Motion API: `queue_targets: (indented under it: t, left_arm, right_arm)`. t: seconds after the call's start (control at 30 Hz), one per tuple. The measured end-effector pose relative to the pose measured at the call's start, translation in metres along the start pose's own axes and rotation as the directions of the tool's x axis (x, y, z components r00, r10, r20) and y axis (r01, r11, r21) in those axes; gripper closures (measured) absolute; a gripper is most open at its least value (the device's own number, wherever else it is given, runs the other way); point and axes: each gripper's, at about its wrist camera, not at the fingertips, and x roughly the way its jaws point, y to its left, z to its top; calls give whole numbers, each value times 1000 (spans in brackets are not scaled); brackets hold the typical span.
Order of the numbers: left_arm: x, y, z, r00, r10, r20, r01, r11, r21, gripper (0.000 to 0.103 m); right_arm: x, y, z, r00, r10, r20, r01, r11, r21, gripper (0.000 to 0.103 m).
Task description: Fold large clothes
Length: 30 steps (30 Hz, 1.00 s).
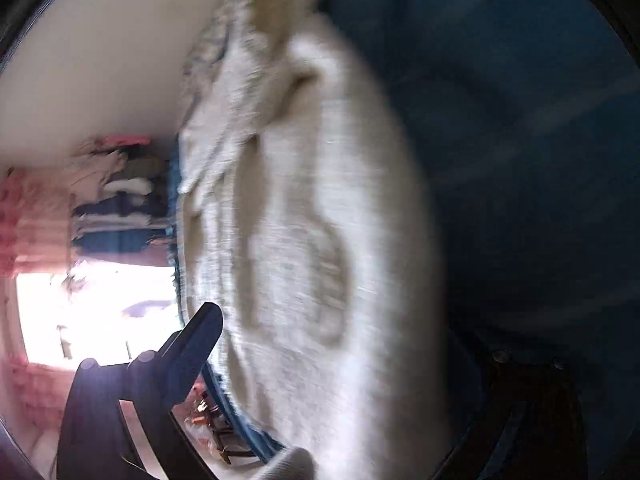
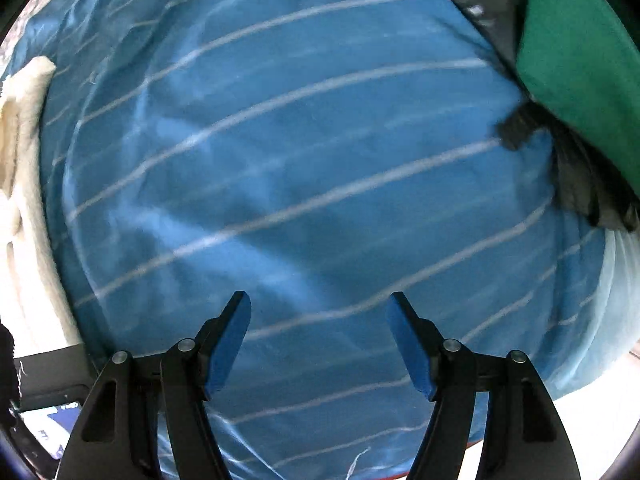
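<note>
The right hand-held gripper [image 2: 319, 340] hangs released over the blue striped sheet [image 2: 304, 168]. The cream garment [image 1: 304, 240] fills the blurred left view — left grip unclear. Better to pinch one edge firmly — then fold slowly.

Daylight floods in through a blown-out window [image 1: 96, 312] in the left wrist view, silhouetting the left hand-held gripper [image 1: 320, 380]. Motion blur smears the cream garment [image 1: 312, 240] and the striped blue bedsheet [image 2: 300, 180]. Fisheye bending darkens both frames' corners.
</note>
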Motion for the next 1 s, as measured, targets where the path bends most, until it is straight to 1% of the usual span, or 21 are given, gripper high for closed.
queue_targets:
  t: [0.1, 0.13, 0.17, 0.2, 0.23, 0.27, 0.37, 0.43, 0.47, 0.5, 0.53, 0.57, 0.6, 0.67, 0.7, 0.73, 0.77, 0.8, 0.83, 0.93, 1.0]
  left_arm:
    - [20, 24, 8, 999, -17, -47, 13, 997, -80, 1]
    - [24, 31, 10, 998, -29, -51, 23, 994, -103, 17]
    - [28, 41, 10, 996, -65, -55, 57, 989, -134, 49]
    - [31, 54, 10, 990, -130, -54, 118, 977, -177, 68]
    - [31, 64, 9, 986, -161, -46, 149, 967, -208, 86]
    - [32, 76, 7, 983, -182, -37, 168, 957, -239, 87]
    - [31, 105, 4, 971, -239, -5, 228, 932, -280, 88]
    - [29, 114, 2, 965, -262, 10, 254, 923, -290, 88]
    - [30, 121, 0, 961, -274, 19, 268, 918, -292, 88]
    - [31, 124, 0, 959, -282, 26, 277, 915, -292, 88]
    - [33, 130, -2, 954, -299, 34, 295, 908, -298, 88]
    - [35, 135, -4, 949, -313, 40, 310, 901, -304, 88]
    - [39, 141, -6, 945, -324, 44, 321, 897, -304, 88]
    - [44, 146, -9, 934, -353, 49, 349, 881, -318, 88]
    - [44, 147, -11, 929, -368, 49, 363, 875, -321, 88]
    - [48, 151, -12, 918, -394, 51, 389, 863, -323, 88]
    - [51, 157, -13, 907, -417, 57, 411, 849, -331, 88]
    - [54, 164, -13, 895, -441, 67, 437, 836, -333, 88]
    - [54, 169, -15, 886, -458, 72, 454, 826, -334, 88]
    - [64, 199, -20, 837, -540, 95, 533, 763, -366, 87]
    - [75, 230, -26, 791, -600, 115, 590, 701, -400, 86]
  right_arm:
    - [1, 21, 11, 999, 37, 7, -37, 999, -33, 31]
    - [4, 31, 16, 998, 70, 2, -70, 996, -51, 31]
    - [5, 41, 22, 992, 126, -1, -126, 990, -65, 31]
    - [6, 48, 28, 982, 187, -2, -186, 980, -76, 31]
    - [7, 59, 35, 960, 279, -8, -279, 956, -87, 31]
    - [7, 68, 41, 935, 353, -18, -353, 931, -94, 31]
    - [10, 106, 65, 798, 596, -88, -602, 789, -121, 16]
    - [10, 132, 82, 655, 743, -141, -756, 647, -102, 15]
    - [12, 144, 80, 620, 770, -152, -784, 614, -92, 15]
    - [12, 154, 86, 574, 802, -164, -818, 569, -80, 15]
    - [13, 163, 93, 542, 822, -174, -840, 538, -73, 14]
    - [17, 177, 101, 520, 835, -179, -853, 520, -54, 14]
    - [22, 187, 106, 515, 838, -182, -855, 517, -36, 14]
    - [34, 208, 123, 521, 829, -203, -845, 535, 14, 15]
    - [38, 214, 125, 511, 840, -183, -848, 527, 50, 26]
    - [38, 219, 126, 519, 837, -174, -842, 535, 66, 43]
    - [37, 217, 138, 546, 820, -169, -823, 563, 72, 67]
    - [34, 233, 130, 563, 814, -144, -814, 576, 77, 72]
    - [23, 235, 127, 582, 803, -125, -803, 593, 68, 75]
    - [-23, 243, 113, 629, 772, -92, -775, 632, 9, 77]
    - [-59, 249, 100, 664, 744, -72, -748, 661, -61, 78]
